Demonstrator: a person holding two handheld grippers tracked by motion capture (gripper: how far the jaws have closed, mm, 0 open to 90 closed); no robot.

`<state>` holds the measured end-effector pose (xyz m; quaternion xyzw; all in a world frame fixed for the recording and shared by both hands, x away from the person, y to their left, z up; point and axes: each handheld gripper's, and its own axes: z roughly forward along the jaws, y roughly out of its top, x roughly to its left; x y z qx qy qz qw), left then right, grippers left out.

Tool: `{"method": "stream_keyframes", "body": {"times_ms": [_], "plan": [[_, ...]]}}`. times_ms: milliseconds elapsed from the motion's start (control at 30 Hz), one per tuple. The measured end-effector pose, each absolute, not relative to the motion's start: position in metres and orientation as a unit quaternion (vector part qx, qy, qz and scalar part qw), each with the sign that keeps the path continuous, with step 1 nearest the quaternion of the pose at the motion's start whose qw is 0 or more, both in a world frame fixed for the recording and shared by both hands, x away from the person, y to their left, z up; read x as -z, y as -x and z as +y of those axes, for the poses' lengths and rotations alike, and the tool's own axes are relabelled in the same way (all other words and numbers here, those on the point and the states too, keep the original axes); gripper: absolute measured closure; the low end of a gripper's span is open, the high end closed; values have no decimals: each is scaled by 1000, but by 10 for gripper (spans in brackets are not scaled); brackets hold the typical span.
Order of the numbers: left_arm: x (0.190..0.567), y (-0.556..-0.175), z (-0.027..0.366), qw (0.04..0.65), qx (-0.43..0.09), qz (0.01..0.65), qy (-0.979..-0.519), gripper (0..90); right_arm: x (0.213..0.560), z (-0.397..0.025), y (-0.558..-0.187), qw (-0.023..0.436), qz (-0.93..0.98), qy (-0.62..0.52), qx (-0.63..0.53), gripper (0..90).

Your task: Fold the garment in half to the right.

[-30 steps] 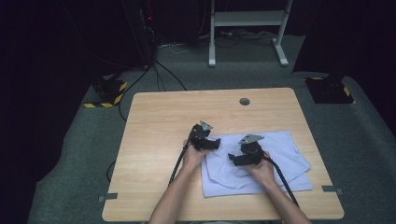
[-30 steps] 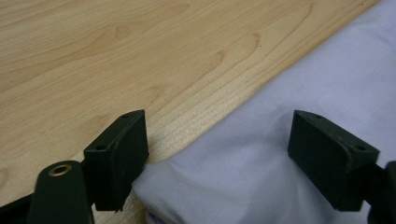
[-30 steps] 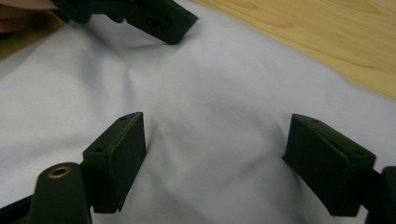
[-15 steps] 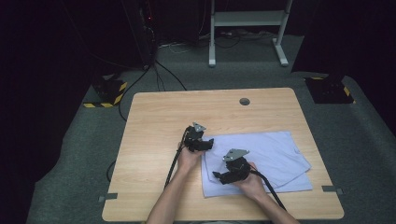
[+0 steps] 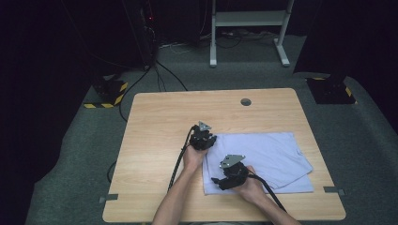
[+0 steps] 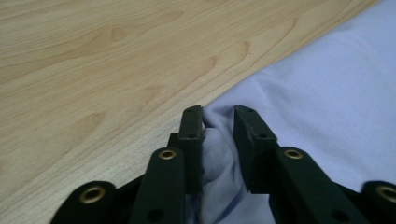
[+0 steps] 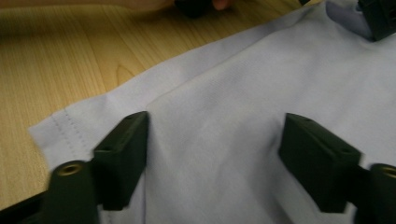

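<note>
A pale lavender cloth (image 5: 272, 159) lies folded flat on the right half of the wooden table (image 5: 159, 122). My left gripper (image 5: 210, 140) sits at the cloth's far left corner; in the left gripper view its jaws pinch a bunched fold of the cloth (image 6: 217, 140). My right gripper (image 5: 217, 182) hovers low over the cloth's near left corner. In the right gripper view its jaws stand wide apart above the cloth (image 7: 224, 121), with the stitched hem corner (image 7: 56, 126) at the left and nothing between the fingers.
A round cable hole (image 5: 245, 101) is in the table near its far edge. The table's left half is bare wood. Cables (image 5: 176, 166) trail from the grippers toward the near edge. A white desk frame (image 5: 246, 28) and a dark stand (image 5: 141, 33) are on the floor beyond.
My right gripper has swung from the cloth's middle leftward and nearer, down to its near left corner. The left gripper has stayed at the far left corner.
</note>
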<state>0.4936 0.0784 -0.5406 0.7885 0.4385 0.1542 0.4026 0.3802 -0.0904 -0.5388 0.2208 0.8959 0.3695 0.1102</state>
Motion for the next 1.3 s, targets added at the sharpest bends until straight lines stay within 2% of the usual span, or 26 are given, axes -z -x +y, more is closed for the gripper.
{"method": "stream_keyframes", "body": {"times_ms": [100,200,367,400,567,967,1300], "plan": [[541,-495,80,409,-144,440,-786,770,539,-94,-380,118,891,-225,-377,393],[541,-498,80,411,-134,440,-787,782,538,-97,-379,127,887,-226,-382,556],[539,-501,78,411,-122,436,-791,790,538,-99,-379,150,884,-231,-378,778],[538,-502,78,414,-116,434,-792,793,538,-98,-379,157,883,-231,-376,795],[529,-504,82,455,-85,429,-775,813,536,-101,-379,158,879,-236,-384,821],[490,-509,85,501,-45,401,-765,818,491,-128,-376,172,840,-241,-454,825],[473,-514,105,523,-18,410,-747,821,466,-123,-380,167,830,-228,-481,828]]}}
